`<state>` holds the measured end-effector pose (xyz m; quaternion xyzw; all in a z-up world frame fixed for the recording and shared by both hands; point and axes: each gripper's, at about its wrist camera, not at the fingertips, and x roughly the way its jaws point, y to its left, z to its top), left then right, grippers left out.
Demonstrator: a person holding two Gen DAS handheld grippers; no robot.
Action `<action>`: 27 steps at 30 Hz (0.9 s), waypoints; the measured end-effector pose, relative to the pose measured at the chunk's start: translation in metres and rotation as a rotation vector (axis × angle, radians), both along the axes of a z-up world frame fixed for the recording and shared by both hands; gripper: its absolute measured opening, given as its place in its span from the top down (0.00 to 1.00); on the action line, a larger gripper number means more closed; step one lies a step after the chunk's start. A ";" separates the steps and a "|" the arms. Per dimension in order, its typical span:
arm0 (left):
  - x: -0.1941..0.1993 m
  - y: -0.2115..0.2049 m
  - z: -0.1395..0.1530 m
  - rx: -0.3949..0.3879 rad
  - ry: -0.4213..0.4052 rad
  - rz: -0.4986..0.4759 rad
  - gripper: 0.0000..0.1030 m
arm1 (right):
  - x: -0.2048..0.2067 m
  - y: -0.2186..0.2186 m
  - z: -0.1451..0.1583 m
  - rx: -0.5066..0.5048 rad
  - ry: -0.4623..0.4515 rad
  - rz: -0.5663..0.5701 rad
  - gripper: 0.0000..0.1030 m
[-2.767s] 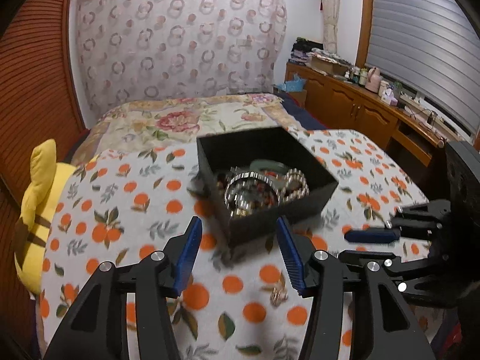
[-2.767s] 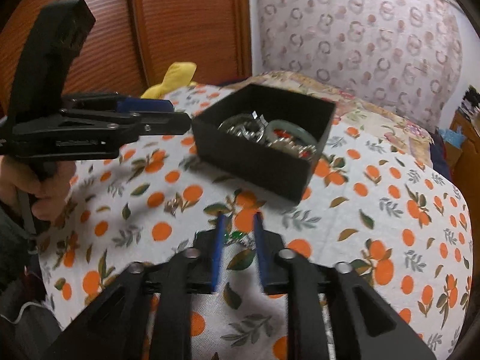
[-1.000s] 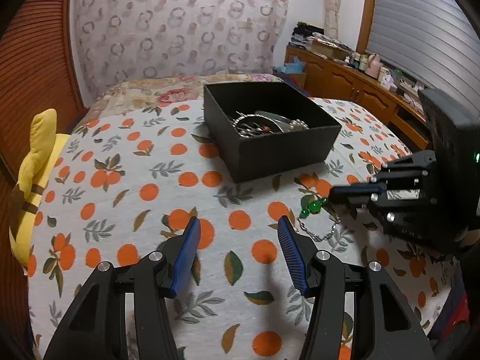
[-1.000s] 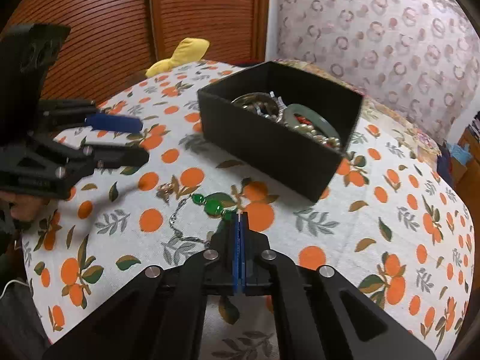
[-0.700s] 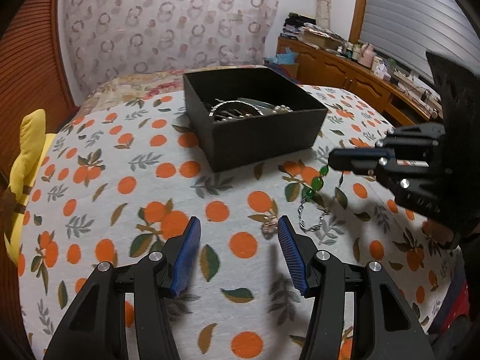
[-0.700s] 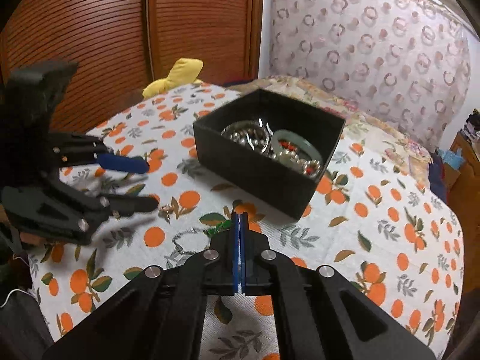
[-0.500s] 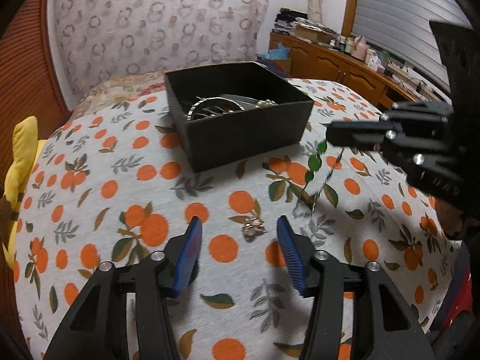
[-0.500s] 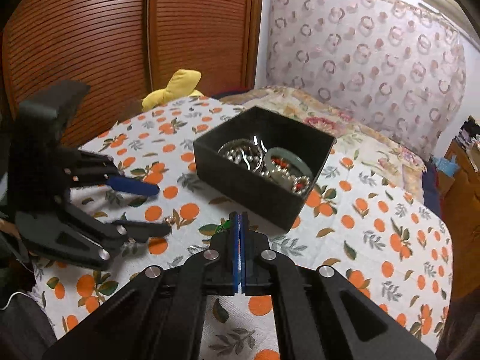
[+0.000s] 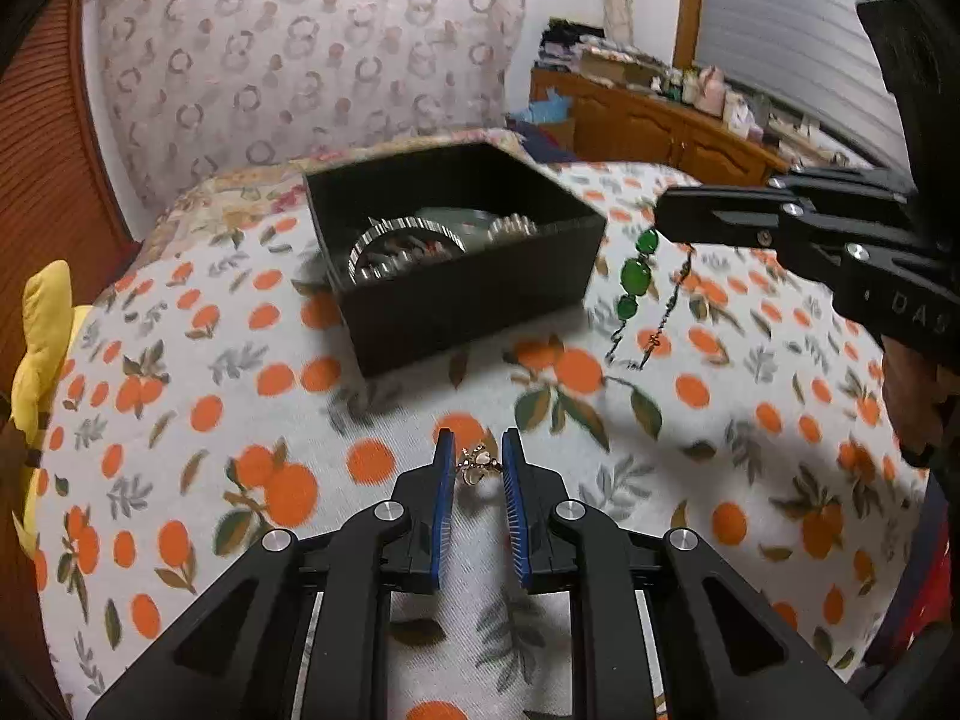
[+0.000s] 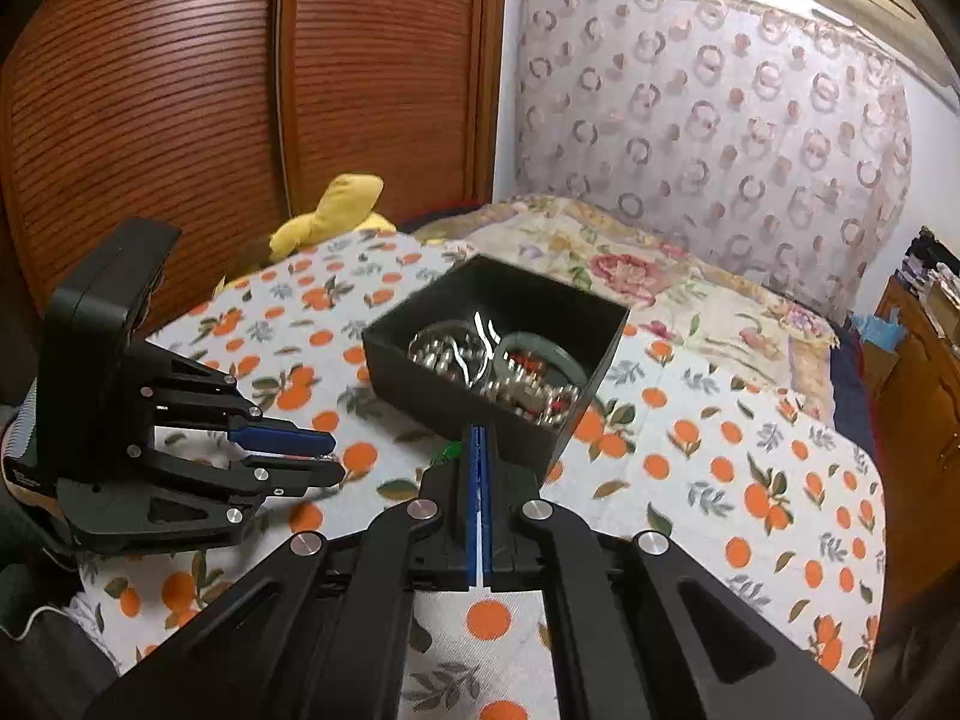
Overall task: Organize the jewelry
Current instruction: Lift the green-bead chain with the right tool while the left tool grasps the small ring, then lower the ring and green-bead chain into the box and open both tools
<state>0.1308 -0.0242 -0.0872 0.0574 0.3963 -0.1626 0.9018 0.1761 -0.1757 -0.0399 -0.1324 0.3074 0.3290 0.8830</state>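
Left wrist view: we see the left gripper (image 9: 475, 457) — jaws parted — straddling a gold ring (image 9: 476, 464); at two o'clock, the right gripper (image 9: 663, 217) dangles a clenched green-bead necklace (image 9: 636, 275) beside the black box (image 9: 474, 294).

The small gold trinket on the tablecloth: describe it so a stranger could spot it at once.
Start at the black box of jewelry on the orange-print tablecloth, then come toward the left gripper. The small gold trinket lies on the cloth between its blue pads. Unlike the green-beaded chain hanging from the right gripper, it is tiny and pale gold.
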 end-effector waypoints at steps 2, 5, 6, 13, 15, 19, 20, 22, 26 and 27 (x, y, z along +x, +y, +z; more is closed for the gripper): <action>0.004 0.004 0.009 -0.015 -0.017 0.013 0.86 | 0.002 -0.001 0.008 0.012 -0.015 -0.005 0.99; 0.014 0.007 0.024 -0.028 -0.044 0.024 0.86 | 0.008 -0.001 0.022 0.027 -0.043 -0.017 0.99; 0.017 0.007 0.029 -0.034 -0.054 0.026 0.86 | 0.011 -0.001 0.028 0.030 -0.055 -0.021 0.99; 0.045 0.007 0.048 -0.046 -0.090 0.033 0.86 | 0.041 0.002 0.044 0.044 -0.088 -0.049 0.99; 0.055 0.007 0.050 -0.048 -0.091 0.037 0.86 | 0.055 0.004 0.043 0.053 -0.079 -0.057 0.99; 0.072 0.008 0.049 -0.058 -0.088 0.049 0.86 | 0.079 0.009 0.037 0.065 -0.053 -0.066 0.99; 0.076 0.008 0.049 -0.058 -0.088 0.052 0.86 | 0.087 0.011 0.033 0.064 -0.043 -0.070 0.99; 0.085 0.009 0.046 -0.058 -0.082 0.060 0.86 | 0.096 0.013 0.027 0.064 -0.025 -0.074 0.98; 0.100 0.013 0.041 -0.057 -0.069 0.078 0.85 | 0.111 0.016 0.014 0.079 0.021 -0.079 0.97; 0.104 0.014 0.041 -0.058 -0.066 0.084 0.85 | 0.112 0.017 0.012 0.082 0.030 -0.076 0.97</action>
